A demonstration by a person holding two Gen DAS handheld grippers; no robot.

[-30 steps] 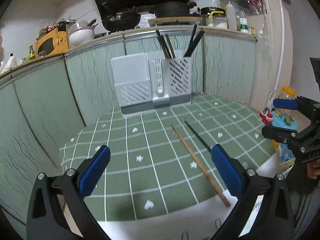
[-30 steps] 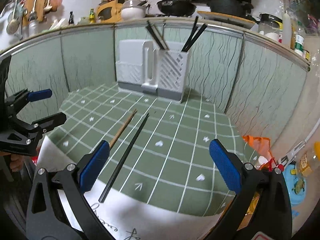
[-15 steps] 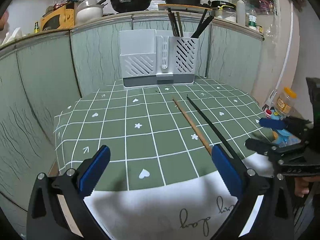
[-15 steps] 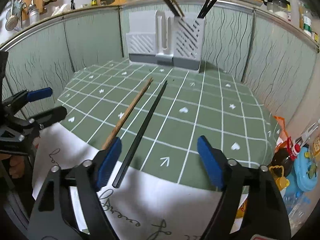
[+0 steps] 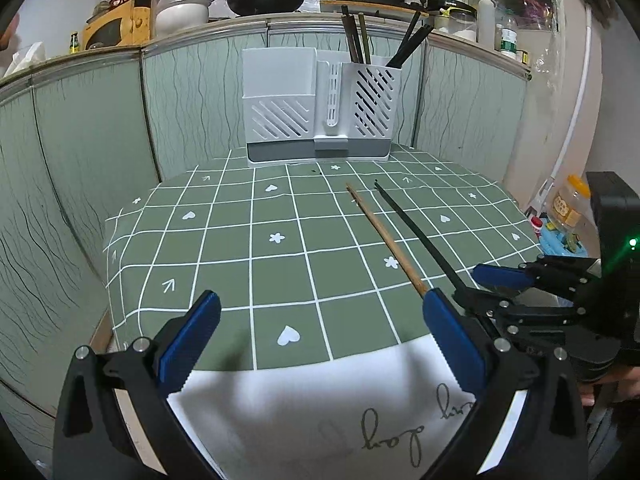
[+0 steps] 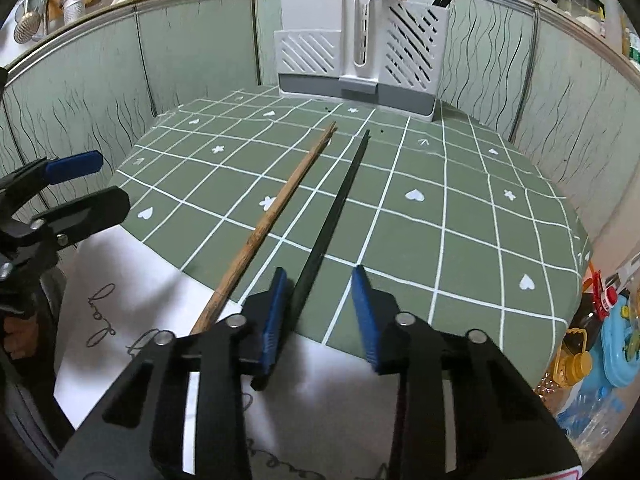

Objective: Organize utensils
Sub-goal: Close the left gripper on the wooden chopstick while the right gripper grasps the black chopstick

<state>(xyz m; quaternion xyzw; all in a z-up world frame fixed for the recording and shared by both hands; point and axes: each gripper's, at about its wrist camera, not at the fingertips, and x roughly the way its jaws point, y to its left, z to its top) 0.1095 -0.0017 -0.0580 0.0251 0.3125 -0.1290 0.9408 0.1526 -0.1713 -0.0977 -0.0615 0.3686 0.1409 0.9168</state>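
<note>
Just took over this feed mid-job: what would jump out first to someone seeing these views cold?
Two loose chopsticks lie side by side on the green checked cloth: a wooden chopstick and a black chopstick. The right tool, whose jaws have just been closing, straddles the black one's near end, one pad against it, the other apart. At the back stands the white utensil holder, chopsticks already upright in its right compartment.

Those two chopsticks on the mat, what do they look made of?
Brown chopstick: likely wood or bamboo, matte, with mottled grain and worn patches. Black chopstick: probably plastic or lacquered, uniform and smooth with a faint sheen; the look leaves it open.
</note>
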